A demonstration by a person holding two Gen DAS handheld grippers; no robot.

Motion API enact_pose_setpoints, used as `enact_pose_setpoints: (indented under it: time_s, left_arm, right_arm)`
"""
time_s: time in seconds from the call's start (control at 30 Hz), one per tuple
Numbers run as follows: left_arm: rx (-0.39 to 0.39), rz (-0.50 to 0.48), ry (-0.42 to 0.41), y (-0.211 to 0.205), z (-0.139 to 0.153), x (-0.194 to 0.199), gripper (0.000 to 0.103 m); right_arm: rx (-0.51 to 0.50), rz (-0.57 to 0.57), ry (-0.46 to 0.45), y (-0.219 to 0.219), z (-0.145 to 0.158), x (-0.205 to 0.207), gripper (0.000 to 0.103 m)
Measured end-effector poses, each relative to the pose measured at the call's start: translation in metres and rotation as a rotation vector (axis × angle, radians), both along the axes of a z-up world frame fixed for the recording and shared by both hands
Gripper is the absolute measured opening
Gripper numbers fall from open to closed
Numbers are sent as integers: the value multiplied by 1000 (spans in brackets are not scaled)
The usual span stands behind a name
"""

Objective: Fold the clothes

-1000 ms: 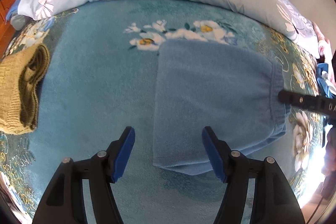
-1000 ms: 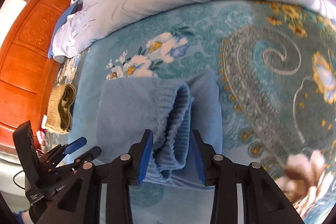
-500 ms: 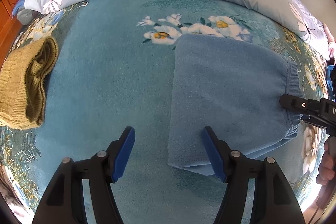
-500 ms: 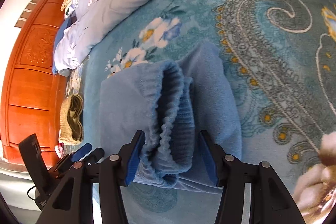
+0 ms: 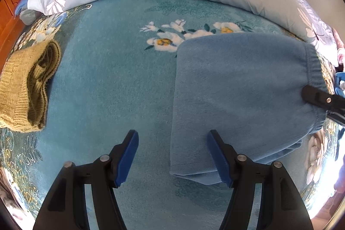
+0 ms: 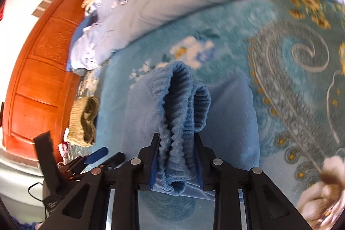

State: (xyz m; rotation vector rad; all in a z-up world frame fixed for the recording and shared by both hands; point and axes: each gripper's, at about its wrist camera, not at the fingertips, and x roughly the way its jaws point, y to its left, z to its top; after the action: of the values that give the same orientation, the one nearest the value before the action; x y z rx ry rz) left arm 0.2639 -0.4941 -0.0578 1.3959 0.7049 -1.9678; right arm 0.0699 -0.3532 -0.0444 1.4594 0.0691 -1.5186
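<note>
Sam: Right wrist view showed the right gripper [image 6: 176, 156] clenched on the ribbed waistband of the soft blue fleece trousers [image 6: 185, 105].

Mia: They lay on the teal flowery blanket [image 5: 107, 83], floppy and light. The left gripper [image 5: 172, 154] was released, beside their folded edge.

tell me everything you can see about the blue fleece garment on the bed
The blue fleece garment looks soft and plush, with a ribbed, gathered elastic band at one end. It lies folded into a layered rectangle on the teal floral blanket. The right tool is shut on the band, bunching it upward. The left tool is open at the near folded edge, one finger over the fabric.
</note>
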Motion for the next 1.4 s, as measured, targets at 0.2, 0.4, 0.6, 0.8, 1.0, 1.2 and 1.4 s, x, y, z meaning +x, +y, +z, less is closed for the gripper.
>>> enact_pose_setpoints:
  time_s: [0.2,0.4,0.6,0.8,1.0,1.2,1.4]
  left_arm:
    - [9,-33,2,5,-4,-10,68]
    - [26,-52,-16,7,-15,-15,69]
    - [22,-64,-14,6,-9,-16,70]
    - [-2,-109,36,-1,17,-17,70]
    - [-37,-167,78,-18,32,-36,70]
    - [-30,-224,101,-21,36,-60,70]
    - [20,-265,67,-8,20,-64,70]
  right_arm:
    - [42,-16,8,13,-6,-17,29]
    - [93,-46,-53,25,-45,-28,29]
    - [95,-61,-63,26,-49,-28,29]
    - [118,-30,1,22,-24,-20,39]
    - [113,-12,174,21,19,-14,53]
    - [93,65,284,-6,43,0,53]
    - [225,26,250,17,18,-17,53]
